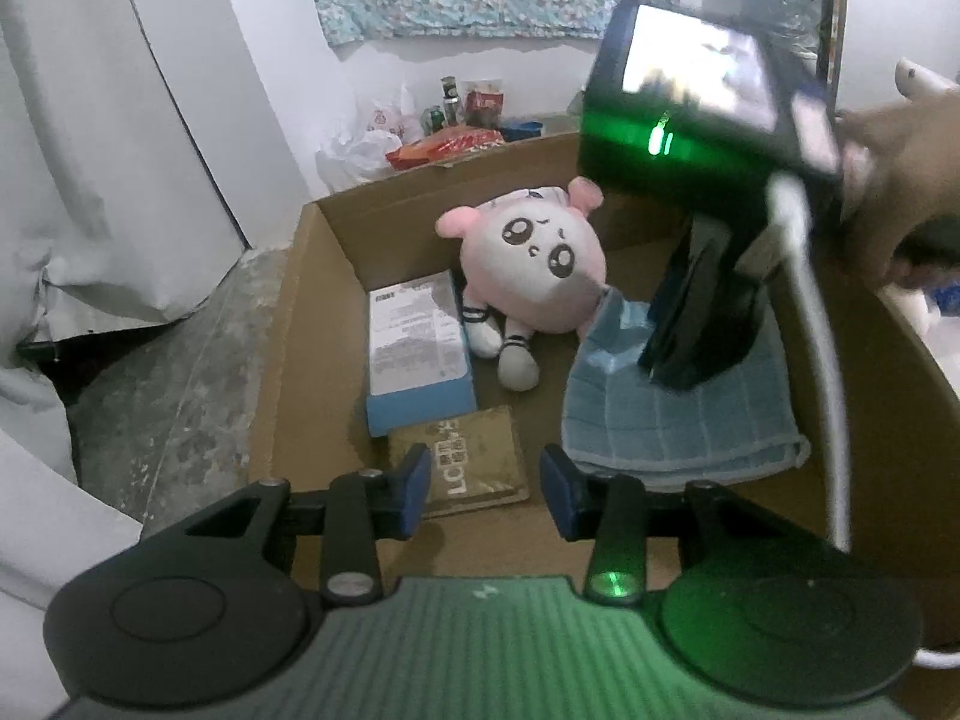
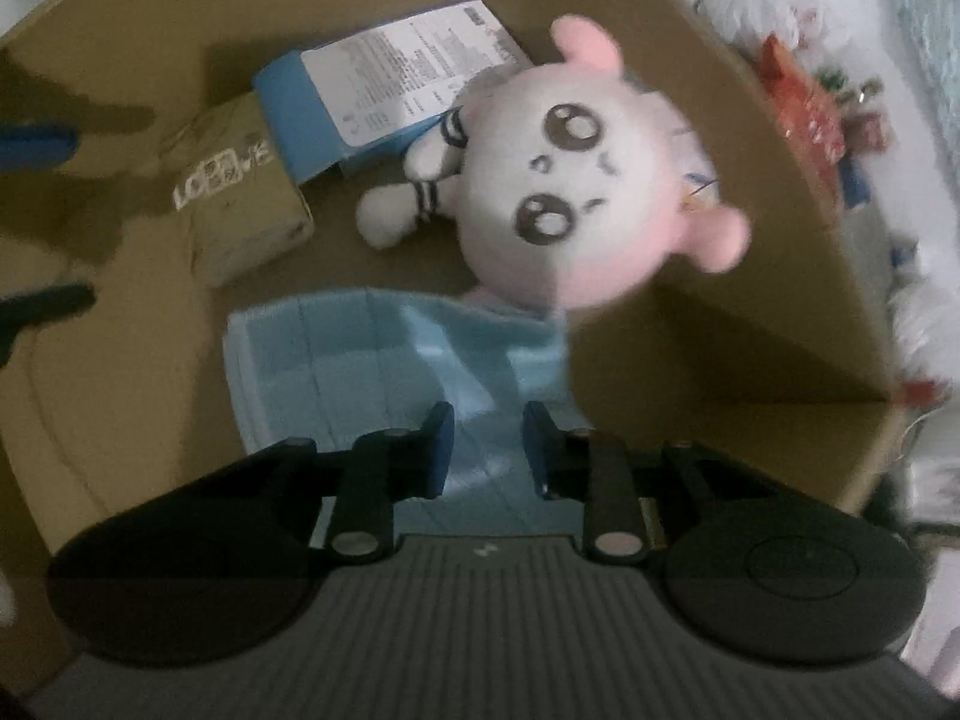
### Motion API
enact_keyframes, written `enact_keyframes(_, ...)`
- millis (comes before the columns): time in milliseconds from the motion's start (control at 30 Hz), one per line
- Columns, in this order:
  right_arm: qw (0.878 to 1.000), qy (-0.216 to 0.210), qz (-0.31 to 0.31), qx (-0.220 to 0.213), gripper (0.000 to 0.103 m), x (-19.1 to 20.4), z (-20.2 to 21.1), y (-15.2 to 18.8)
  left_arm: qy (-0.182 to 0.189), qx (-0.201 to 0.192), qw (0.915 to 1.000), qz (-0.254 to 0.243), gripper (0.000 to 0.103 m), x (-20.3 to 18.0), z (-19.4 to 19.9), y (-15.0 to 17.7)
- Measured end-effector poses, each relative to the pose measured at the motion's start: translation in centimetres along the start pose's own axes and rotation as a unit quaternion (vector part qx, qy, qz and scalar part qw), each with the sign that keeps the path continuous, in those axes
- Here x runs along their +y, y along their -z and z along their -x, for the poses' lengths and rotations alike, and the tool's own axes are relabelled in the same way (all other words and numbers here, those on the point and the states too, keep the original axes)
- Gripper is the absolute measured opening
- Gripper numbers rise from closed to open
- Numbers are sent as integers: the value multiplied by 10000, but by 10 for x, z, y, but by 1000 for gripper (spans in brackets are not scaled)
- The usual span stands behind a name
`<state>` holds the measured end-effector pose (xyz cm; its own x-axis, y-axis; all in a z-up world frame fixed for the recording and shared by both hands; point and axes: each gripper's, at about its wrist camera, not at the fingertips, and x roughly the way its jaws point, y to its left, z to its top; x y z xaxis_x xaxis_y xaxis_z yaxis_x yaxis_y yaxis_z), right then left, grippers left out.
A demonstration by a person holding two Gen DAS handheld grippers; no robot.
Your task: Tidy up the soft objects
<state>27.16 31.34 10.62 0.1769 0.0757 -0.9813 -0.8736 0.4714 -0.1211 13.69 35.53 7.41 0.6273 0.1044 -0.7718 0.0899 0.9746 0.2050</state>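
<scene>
An open cardboard box (image 1: 312, 312) holds a pink round plush toy (image 1: 540, 258) and a light blue towel (image 1: 672, 426) lying to its right. My right gripper (image 1: 678, 369), held by a hand (image 1: 888, 180), points steeply down onto the towel. In the right wrist view its fingers (image 2: 489, 438) stand close together with a raised fold of the towel (image 2: 336, 354) pinched between them, just below the plush toy (image 2: 570, 192). My left gripper (image 1: 486, 489) hovers over the box's near side, open and with nothing between its fingers.
A blue labelled carton (image 1: 414, 348) and a small tan packet (image 1: 474, 462) lie in the box left of the toy. Behind the box sit plastic bags, snack packs and cans (image 1: 444, 120). White fabric (image 1: 90, 180) hangs at the left above a bare concrete floor (image 1: 180, 372).
</scene>
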Motion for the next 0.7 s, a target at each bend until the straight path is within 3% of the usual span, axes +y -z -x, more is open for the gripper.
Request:
enact_keyframes(100,9999,-81,72,21,18,10,-18,-5,28,-22,9999,117,42,8,1,3)
enact_keyframes(300,9950,-253,737,-620,7,36,-11,-12,13,-10,9996,278,42,19,3,12)
enact_keyframes(433,9910,-419,990,-804,5,44,-9,-16,17,35,9993,372,42,22,4,16)
enact_keyframes(633,9745,-1425,1389,-1036,4,64,0,-13,10,70,9992,382,42,22,3,14)
enact_keyframes(700,9730,-1376,1523,-1055,5,71,3,-14,-25,61,9993,359,42,20,3,14)
